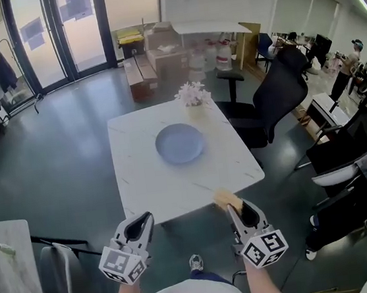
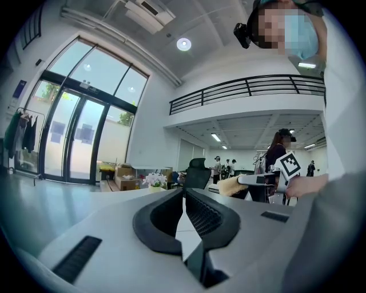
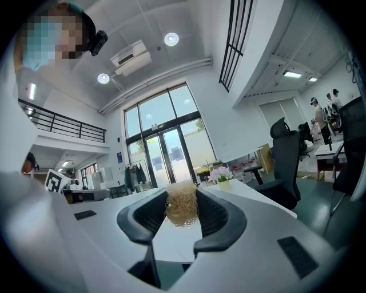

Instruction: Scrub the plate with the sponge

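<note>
Your left gripper (image 1: 142,223) hangs at seven o'clock, jaws together on nothing. At five o'clock your right gripper (image 1: 233,205) clamps the straw-coloured sponge (image 3: 181,210) at the table (image 1: 177,201) edge. Farther out at twelve, the blue plate (image 1: 180,143) lies mid-table.

Dark glossy floor (image 1: 59,158), glass doors (image 1: 56,32), black office chair (image 1: 277,98), stacked cardboard boxes (image 1: 153,63).
</note>
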### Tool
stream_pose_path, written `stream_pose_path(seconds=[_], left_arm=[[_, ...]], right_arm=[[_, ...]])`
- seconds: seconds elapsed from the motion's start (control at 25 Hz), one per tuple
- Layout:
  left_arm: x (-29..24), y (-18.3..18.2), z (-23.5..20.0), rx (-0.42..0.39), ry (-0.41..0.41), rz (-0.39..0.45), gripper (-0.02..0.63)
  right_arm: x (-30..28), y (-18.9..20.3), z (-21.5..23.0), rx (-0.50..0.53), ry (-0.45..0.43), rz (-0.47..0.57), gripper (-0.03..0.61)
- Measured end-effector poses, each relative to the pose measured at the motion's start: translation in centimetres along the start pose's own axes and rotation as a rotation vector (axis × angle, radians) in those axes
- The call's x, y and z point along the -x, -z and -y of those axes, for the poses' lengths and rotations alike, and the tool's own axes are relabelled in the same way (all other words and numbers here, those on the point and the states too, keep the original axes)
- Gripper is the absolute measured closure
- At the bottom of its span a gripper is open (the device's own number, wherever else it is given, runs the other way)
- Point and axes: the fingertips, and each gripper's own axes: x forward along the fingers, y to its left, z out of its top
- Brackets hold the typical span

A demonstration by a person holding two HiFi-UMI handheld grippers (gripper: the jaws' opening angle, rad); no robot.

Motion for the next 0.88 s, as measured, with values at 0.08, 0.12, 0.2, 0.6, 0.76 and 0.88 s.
stream_pose_path(seconds=[0.08, 0.12, 0.2, 0.6, 0.76, 0.88], left_arm=[[-1.5, 0.1, -0.6, 0.003, -0.011, -0.004, 0.572], [-2.3, 0.2, -0.9, 0.004, -0.017, -0.006, 0.572], [-3.7, 0.3, -1.5, 0.01, -0.035, -0.008, 0.574], [-7.5, 1.3, -3.3, 0.058, -0.076, -0.032, 0.572], [-9.0, 0.7, -4.8, 0.053, -0.068, -0.031, 0.572], [-10.4, 0.6, -6.5, 0.066, -0.056, -0.035, 0.574]], right_arm=[[-1.4, -0.3, 1.2, -0.003, -0.009, -0.003, 0.429], [-2.1, -0.4, 1.8, -0.003, -0.015, -0.005, 0.428], [-3.4, -0.5, 2.9, -0.004, -0.031, -0.01, 0.43], [-7.9, 0.1, 5.2, -0.019, -0.088, -0.052, 0.428], [-10.0, -0.2, 5.6, -0.028, -0.091, -0.043, 0.429], [-11.7, -0.4, 5.9, -0.027, -0.071, -0.049, 0.428]])
